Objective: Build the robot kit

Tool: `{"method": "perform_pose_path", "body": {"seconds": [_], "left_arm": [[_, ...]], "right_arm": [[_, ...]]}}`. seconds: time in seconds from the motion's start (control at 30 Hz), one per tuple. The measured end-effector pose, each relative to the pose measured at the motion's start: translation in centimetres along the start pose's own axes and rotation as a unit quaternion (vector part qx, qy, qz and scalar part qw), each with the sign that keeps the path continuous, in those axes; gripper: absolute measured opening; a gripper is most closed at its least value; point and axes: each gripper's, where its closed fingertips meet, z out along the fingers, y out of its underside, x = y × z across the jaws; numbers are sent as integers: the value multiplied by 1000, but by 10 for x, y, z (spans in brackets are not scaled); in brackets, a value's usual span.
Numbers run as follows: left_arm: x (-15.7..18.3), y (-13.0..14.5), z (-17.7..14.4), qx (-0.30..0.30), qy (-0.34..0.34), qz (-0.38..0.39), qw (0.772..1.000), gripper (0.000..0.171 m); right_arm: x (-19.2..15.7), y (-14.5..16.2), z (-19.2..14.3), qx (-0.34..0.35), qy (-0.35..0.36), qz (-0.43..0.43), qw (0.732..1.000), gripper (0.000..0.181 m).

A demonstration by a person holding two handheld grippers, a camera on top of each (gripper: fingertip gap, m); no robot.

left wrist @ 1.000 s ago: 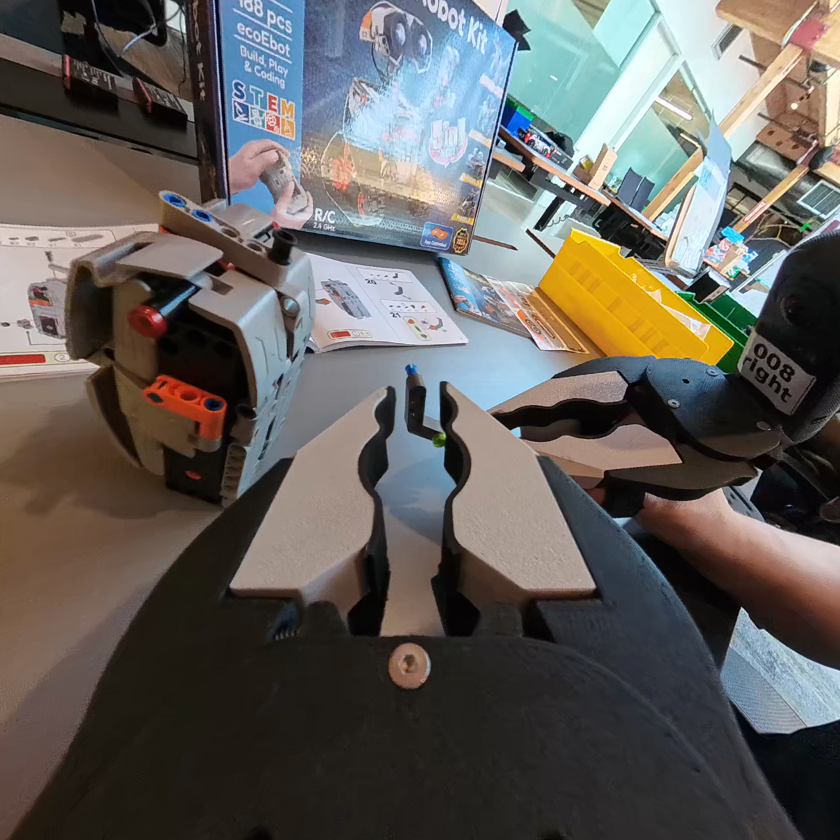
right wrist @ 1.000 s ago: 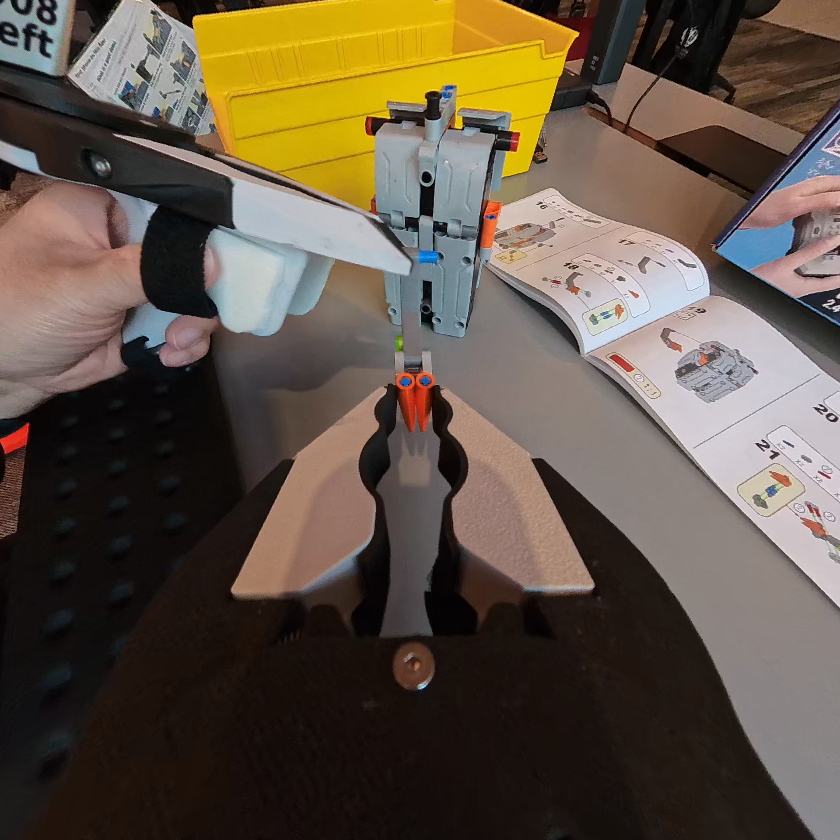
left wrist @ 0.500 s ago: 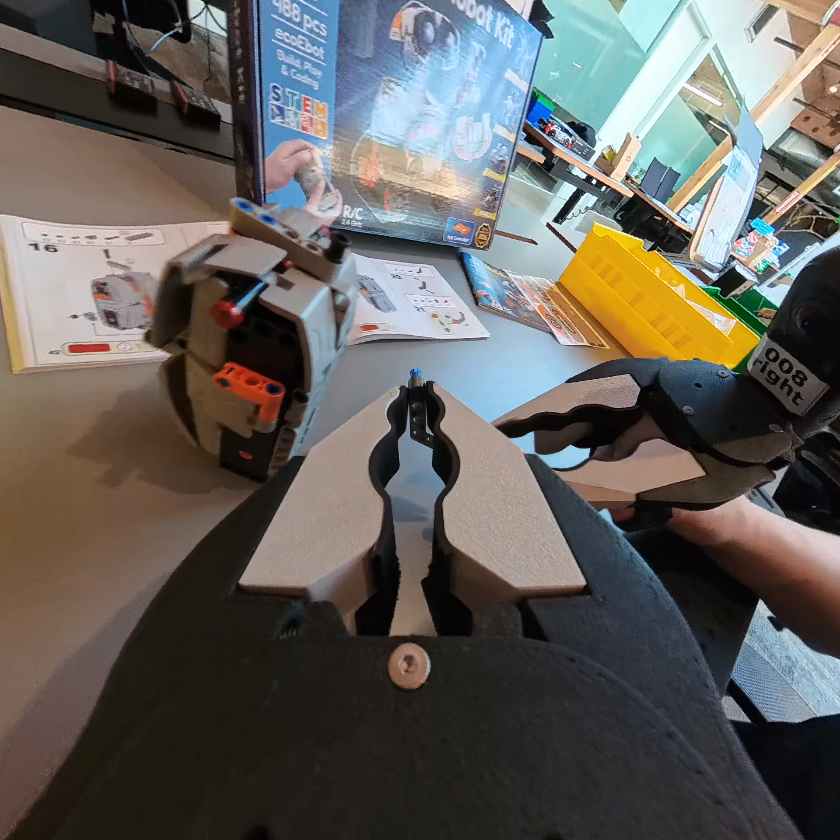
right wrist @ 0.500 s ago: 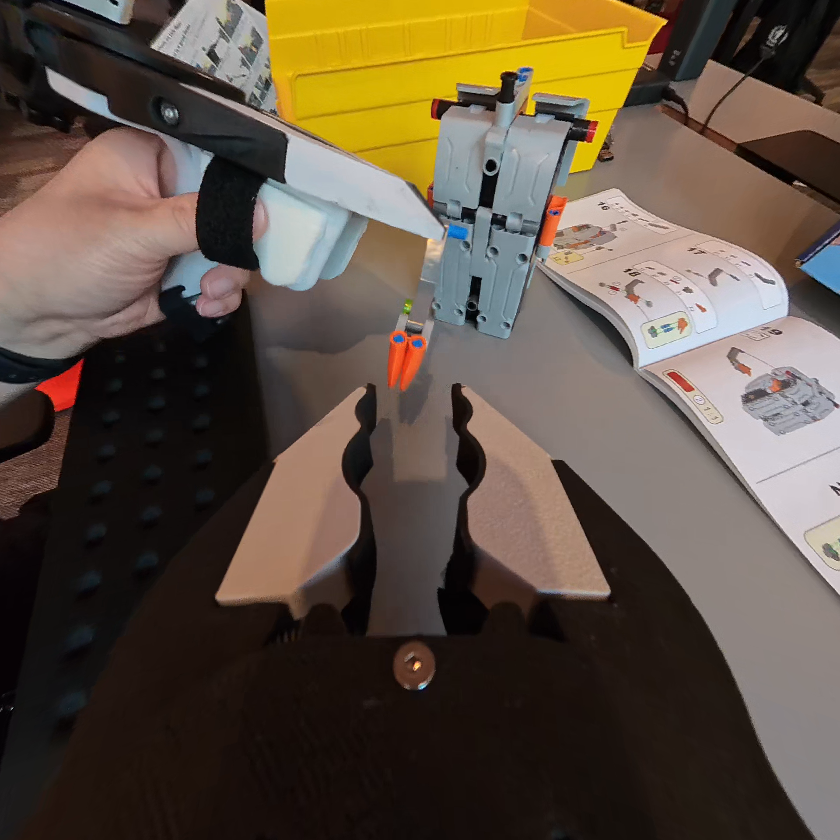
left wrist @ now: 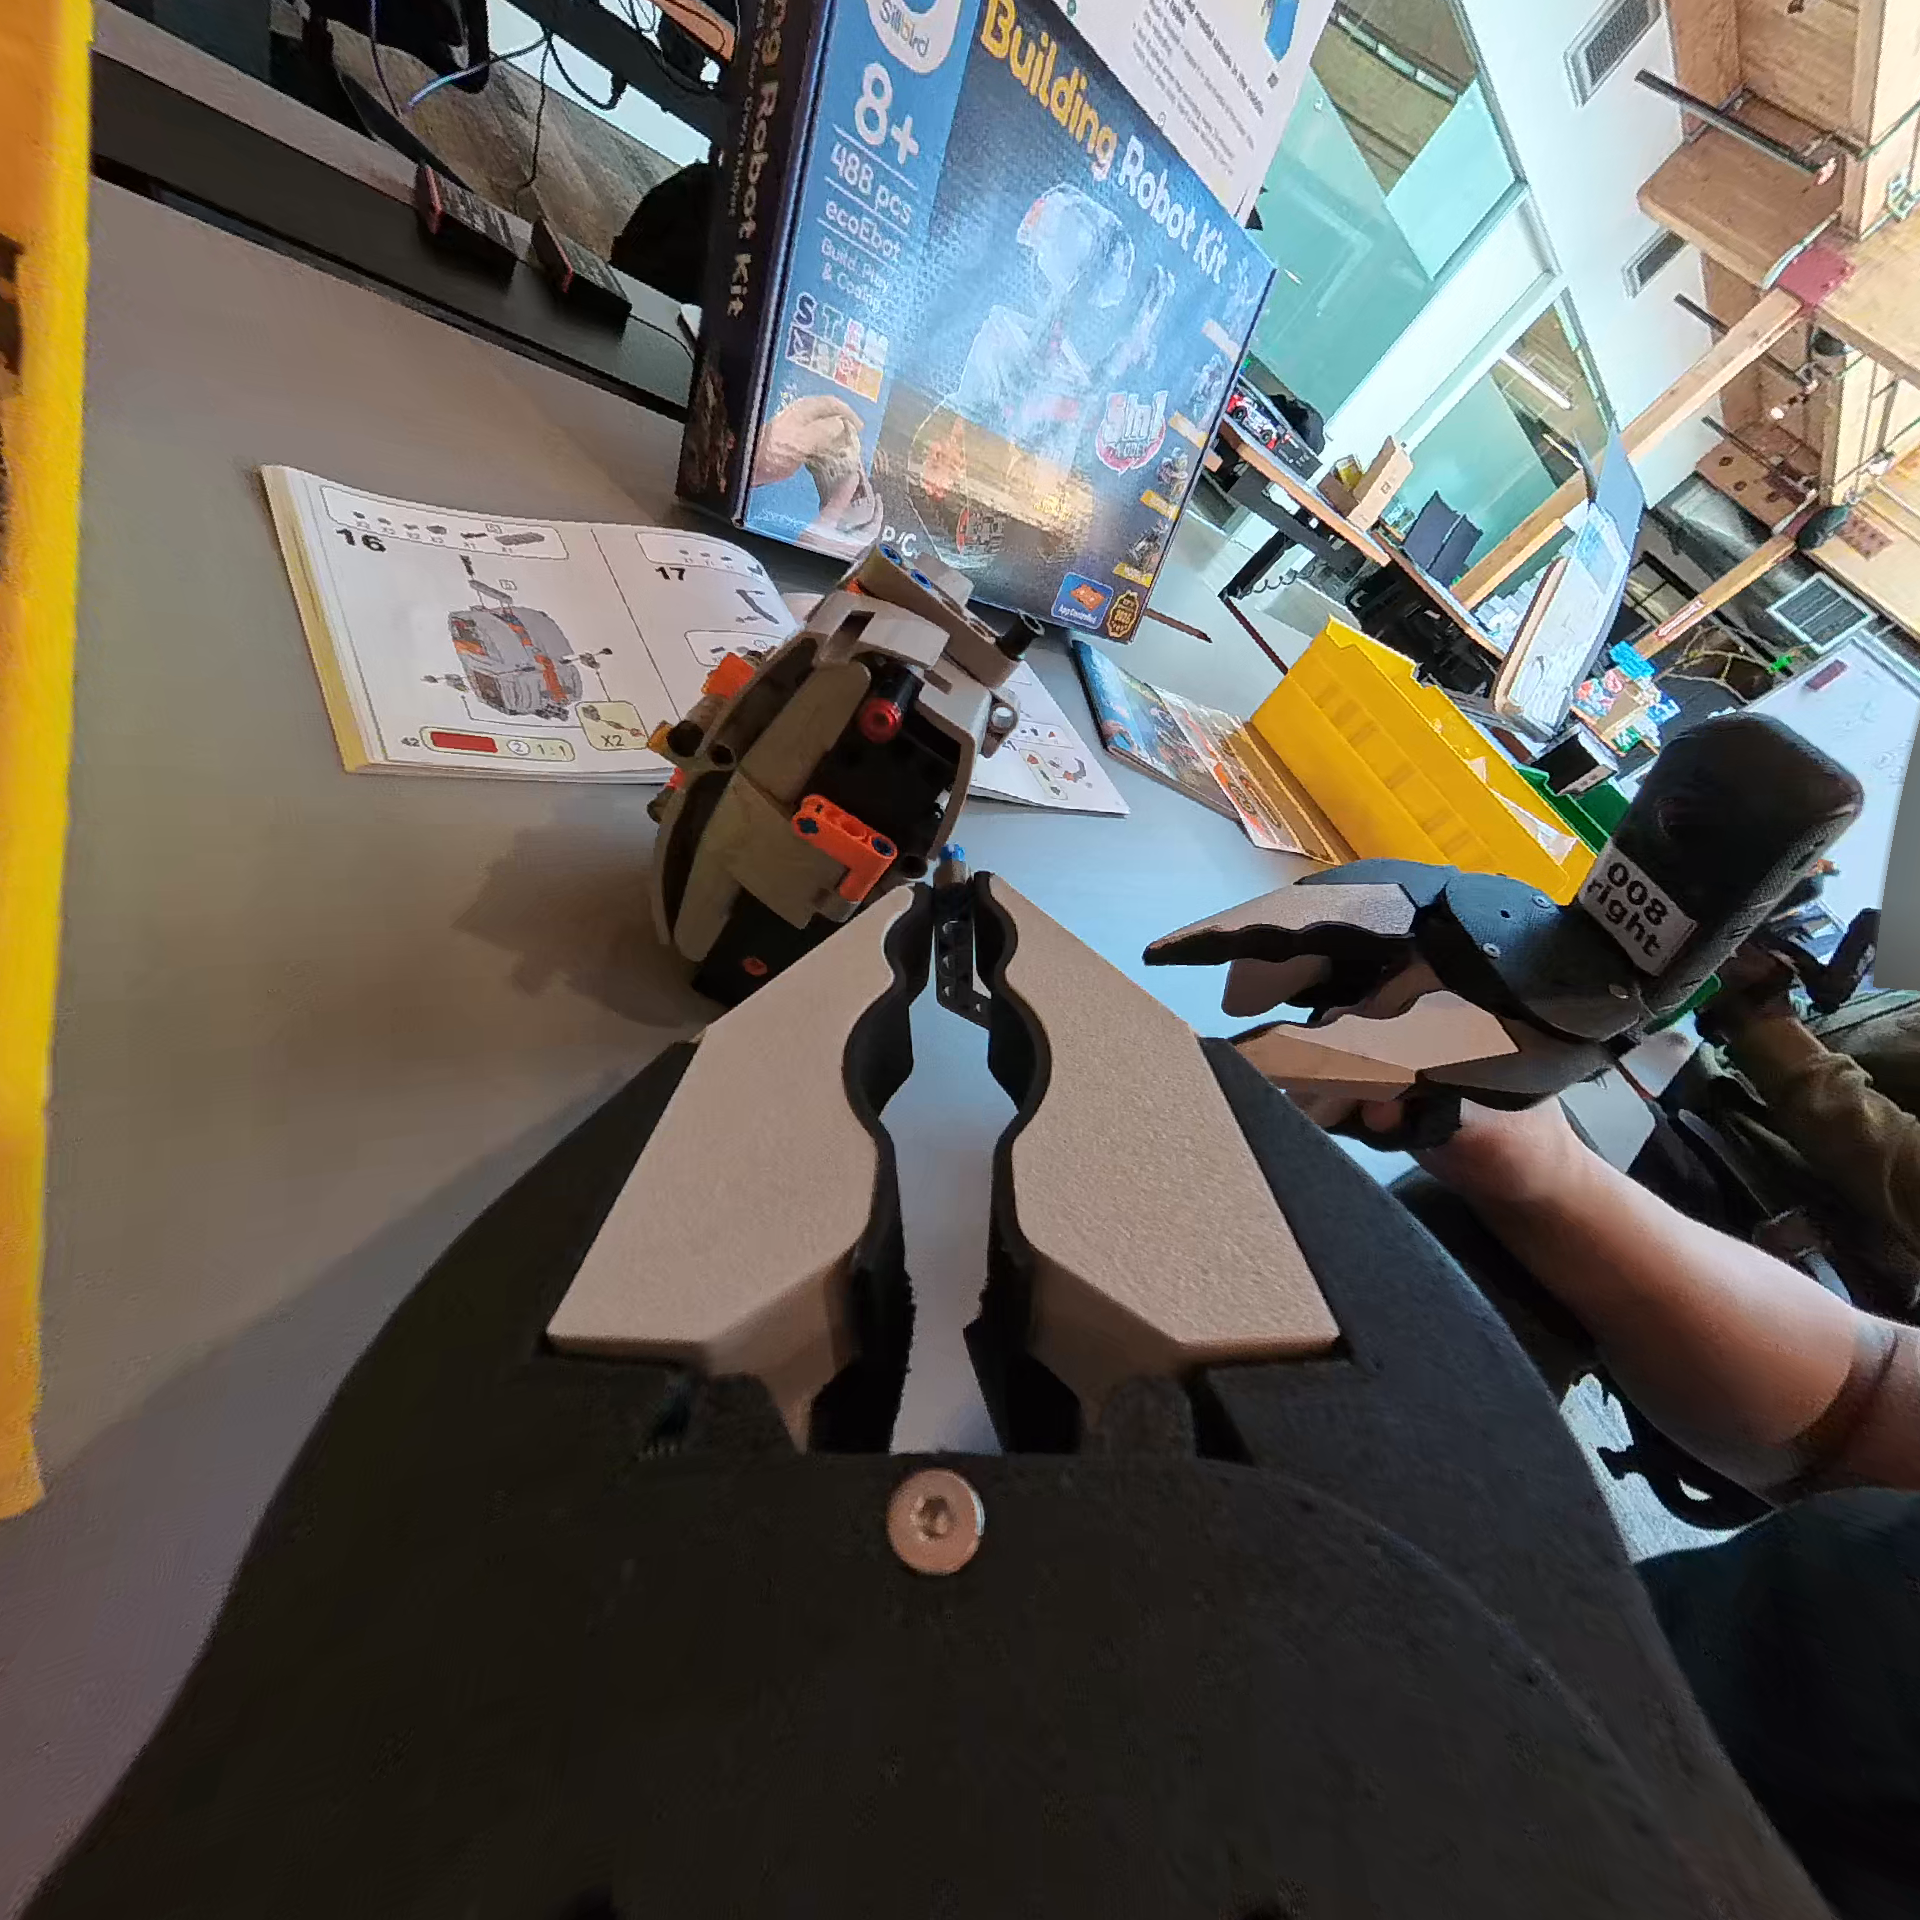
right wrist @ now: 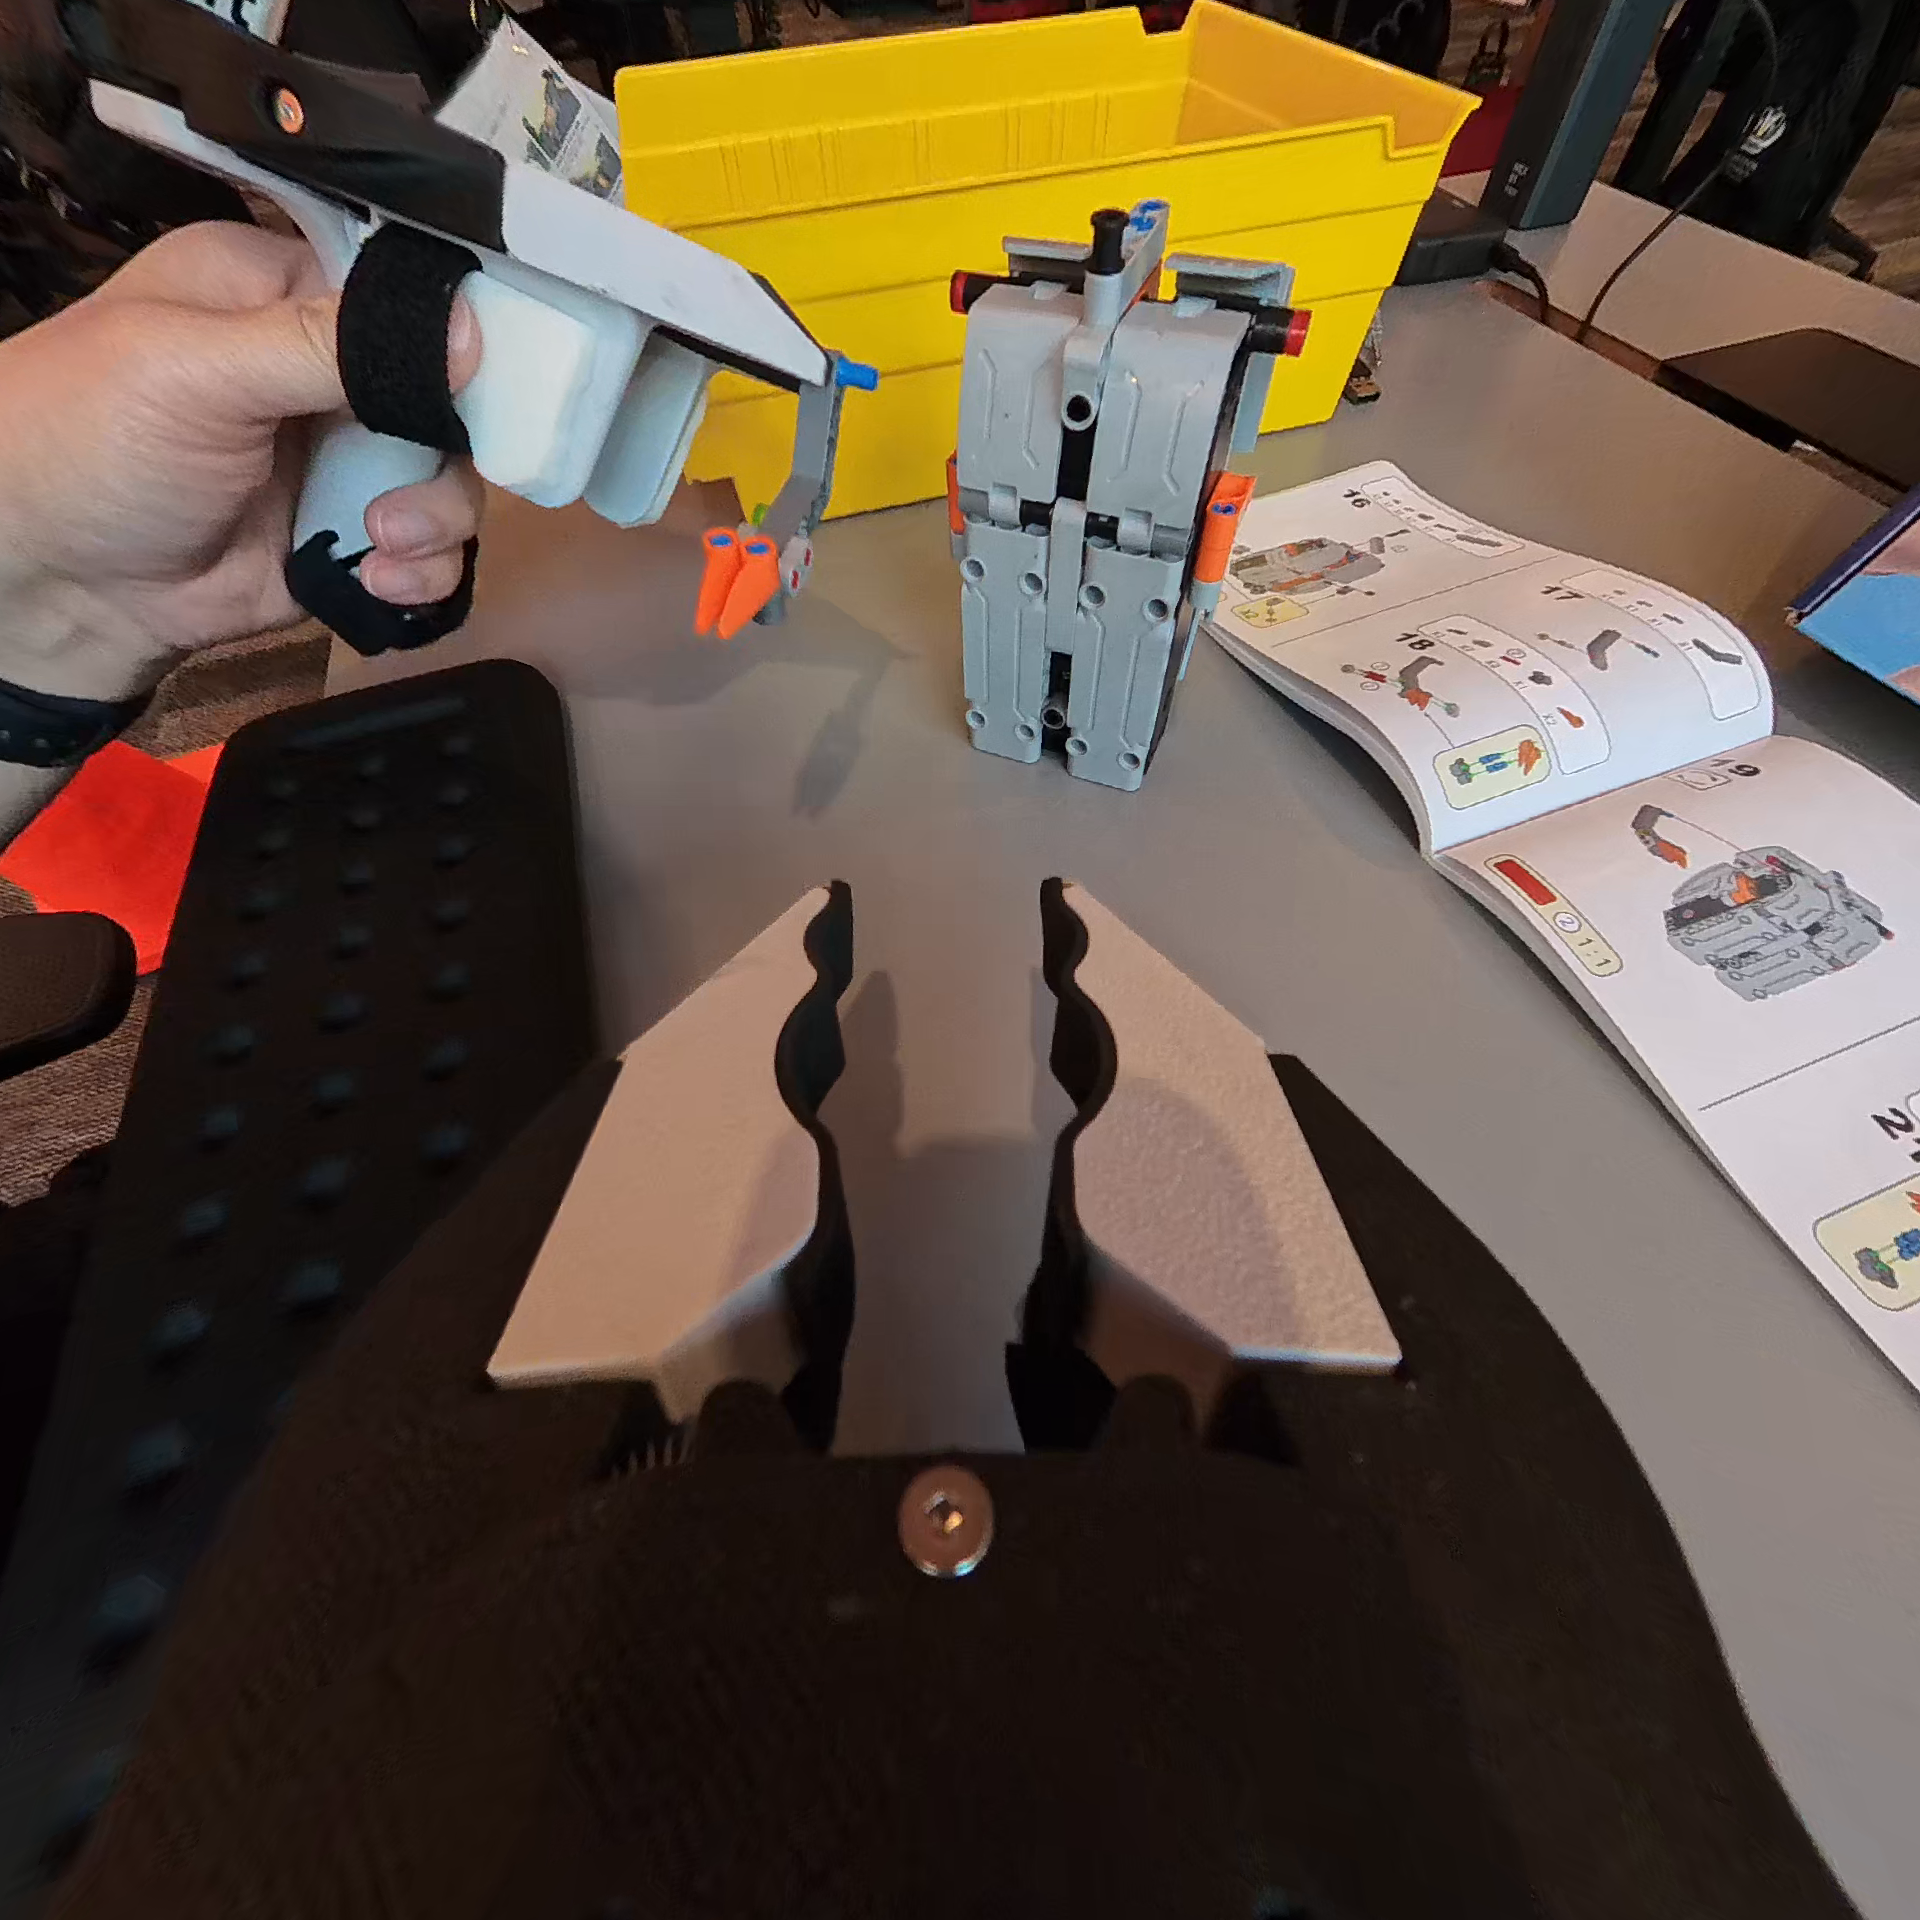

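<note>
Left hand-held gripper (left wrist: 951,914): fingers pinching small grey arm piece (right wrist: 808,457) by its blue-pinned top; orange claws hang free below, above the desk (right wrist: 1299,935).
Right hand-held gripper (right wrist: 945,894): fingers spread, nothing between them, low over the desk, well apart from the piece.
Grey brick model (right wrist: 1101,499): upright on the desk, in front of yellow bin (right wrist: 1039,135), just beside the held piece.
Instruction booklet (right wrist: 1558,748): open, right of model.
Risk: narrow pinch at one end; piece could swivel or drop. A bump could topple the tall model.
</note>
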Motion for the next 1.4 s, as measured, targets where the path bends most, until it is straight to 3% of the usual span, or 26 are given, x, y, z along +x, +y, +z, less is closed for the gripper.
{"method": "perform_pose_path", "body": {"seconds": [0.8,1.4], "left_arm": [[-14,15,-3,-28,-9,-9,1000,5],[-46,67,3,-168,-62,12,984,5]], "right_arm": [[6,29,11,-72,9,-24,997,30],[49,51,-2,-114,60,4,992,29]]}}
